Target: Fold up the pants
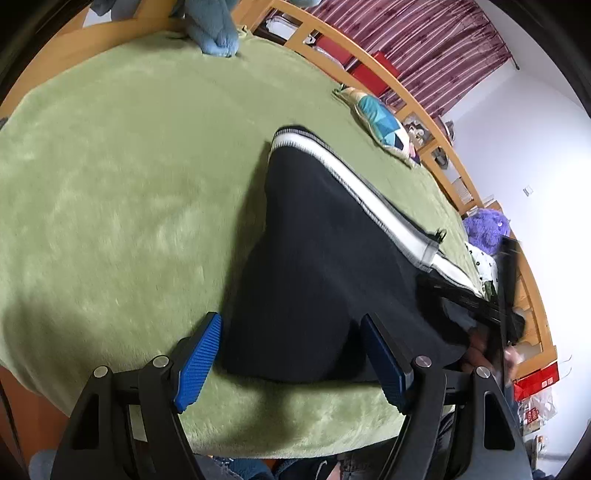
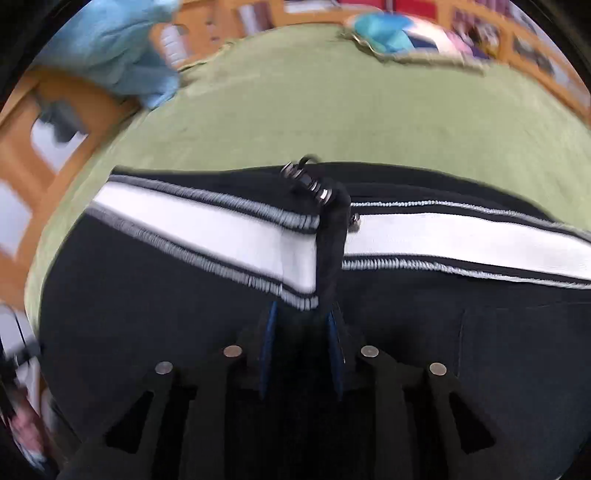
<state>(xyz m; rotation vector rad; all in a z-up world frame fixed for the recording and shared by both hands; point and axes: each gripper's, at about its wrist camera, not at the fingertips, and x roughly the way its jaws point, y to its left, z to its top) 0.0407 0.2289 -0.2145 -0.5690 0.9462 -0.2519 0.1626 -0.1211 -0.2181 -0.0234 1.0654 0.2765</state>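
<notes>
Black pants point(image 1: 314, 266) with a white side stripe lie on the green blanket point(image 1: 122, 192), partly folded over. My left gripper point(image 1: 291, 358) is open, its blue pads on either side of the near fold of the pants, not closed on it. In the right wrist view the pants point(image 2: 147, 325) fill the lower frame, and my right gripper point(image 2: 301, 332) is nearly closed, pinching black fabric near a hem with metal snaps. The right gripper's black frame point(image 1: 506, 295) shows at the right of the left wrist view.
A blue plush toy point(image 1: 214, 29) sits at the far edge of the bed. A patterned pillow point(image 1: 380, 122) and a purple plush point(image 1: 484, 229) lie along the right. A wooden bed rail point(image 1: 424, 122) curves round the far and right sides. The view is motion-blurred.
</notes>
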